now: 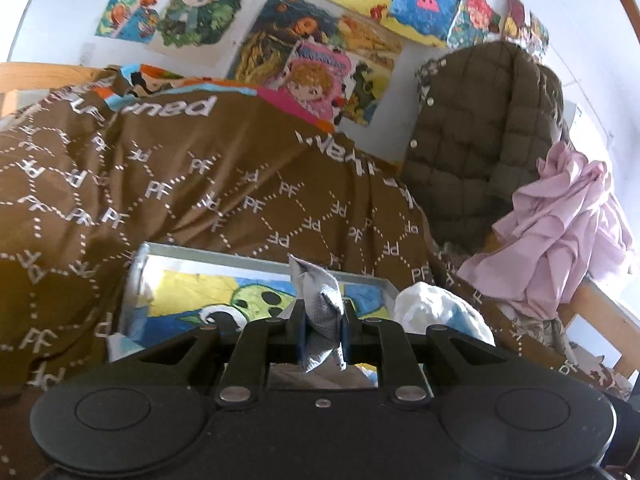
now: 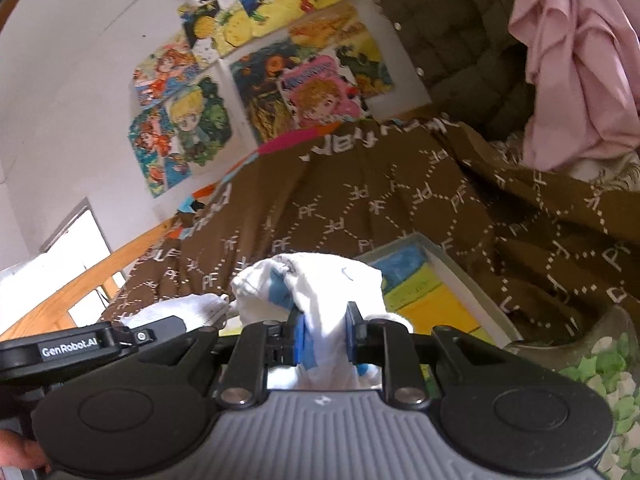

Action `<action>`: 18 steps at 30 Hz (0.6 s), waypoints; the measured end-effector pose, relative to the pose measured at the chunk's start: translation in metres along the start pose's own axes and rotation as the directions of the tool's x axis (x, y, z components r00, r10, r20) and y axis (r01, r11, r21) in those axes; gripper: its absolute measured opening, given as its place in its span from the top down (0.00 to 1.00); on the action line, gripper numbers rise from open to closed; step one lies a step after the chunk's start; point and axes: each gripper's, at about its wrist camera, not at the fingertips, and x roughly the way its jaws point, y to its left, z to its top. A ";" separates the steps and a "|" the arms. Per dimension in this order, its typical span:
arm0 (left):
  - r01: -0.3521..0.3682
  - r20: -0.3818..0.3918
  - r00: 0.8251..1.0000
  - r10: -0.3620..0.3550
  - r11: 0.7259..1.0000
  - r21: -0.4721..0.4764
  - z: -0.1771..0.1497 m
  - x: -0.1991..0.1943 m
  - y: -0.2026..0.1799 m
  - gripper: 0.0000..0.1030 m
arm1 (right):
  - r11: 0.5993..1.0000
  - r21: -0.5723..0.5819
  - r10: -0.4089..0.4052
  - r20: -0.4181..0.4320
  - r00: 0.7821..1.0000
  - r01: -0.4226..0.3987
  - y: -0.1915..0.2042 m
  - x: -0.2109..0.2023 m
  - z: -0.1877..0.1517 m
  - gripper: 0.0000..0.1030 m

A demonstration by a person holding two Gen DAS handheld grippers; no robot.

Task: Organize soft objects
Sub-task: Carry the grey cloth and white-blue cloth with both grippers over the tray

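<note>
Left wrist view: left gripper point(image 1: 323, 330) is pinching a grey dotted cloth point(image 1: 320, 300) between nearly closed pads.
Ahead of that claw: a painted tray point(image 1: 256, 258) is lying on the brown blanket point(image 1: 180, 184).
Right gripper point(image 2: 325, 334): is clamping a white and blue cloth point(image 2: 316, 284), bunched above its narrow jaws.
Right of it: pink garment point(image 2: 576, 60) is hanging.

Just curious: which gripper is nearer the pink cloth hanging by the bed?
Right. The right gripper, shut on a white cloth, shows the pink cloth larger. The left gripper, holding grey fabric, sits farther left.
</note>
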 end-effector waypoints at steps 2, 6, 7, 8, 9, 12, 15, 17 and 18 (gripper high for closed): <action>0.001 -0.020 1.000 -0.001 1.000 0.011 -0.003 0.009 -0.004 0.83 | 1.000 0.014 -0.016 -0.019 1.000 0.016 -0.003 0.003 -0.002 0.78; -0.008 -0.061 0.998 0.010 1.000 0.026 -0.012 0.020 -0.005 0.83 | 0.999 0.012 -0.041 -0.062 0.997 0.042 -0.005 0.011 -0.008 0.78; -0.013 -0.072 0.997 0.015 1.000 0.029 -0.014 0.022 -0.005 0.83 | 0.999 0.013 -0.042 -0.071 0.997 0.044 -0.005 0.012 -0.009 0.78; -0.020 -0.084 0.996 0.023 0.999 0.031 -0.017 0.024 -0.004 0.83 | 0.999 0.012 -0.044 -0.078 0.996 0.045 -0.004 0.013 -0.011 0.78; -0.026 -0.093 0.995 0.028 0.999 0.032 -0.018 0.024 -0.002 0.83 | 0.999 0.009 -0.045 -0.084 0.995 0.046 -0.003 0.014 -0.012 0.77; -0.044 -0.116 0.992 0.046 0.999 0.021 -0.022 0.026 0.003 0.83 | 0.999 0.004 -0.045 -0.092 0.995 0.045 -0.001 0.015 -0.015 0.76; -0.051 -0.125 0.991 0.051 0.999 0.004 -0.024 0.026 0.008 0.83 | 0.999 0.002 -0.043 -0.097 0.994 0.044 0.000 0.015 -0.015 0.74; -0.054 -0.128 0.990 0.053 0.999 -0.001 -0.024 0.026 0.009 0.83 | 0.999 0.002 -0.046 -0.104 0.993 0.046 0.001 0.015 -0.016 0.73; -0.055 -0.130 0.990 0.054 0.998 -0.002 -0.024 0.026 0.009 0.83 | 0.999 0.002 -0.047 -0.107 0.993 0.048 0.000 0.015 -0.016 0.72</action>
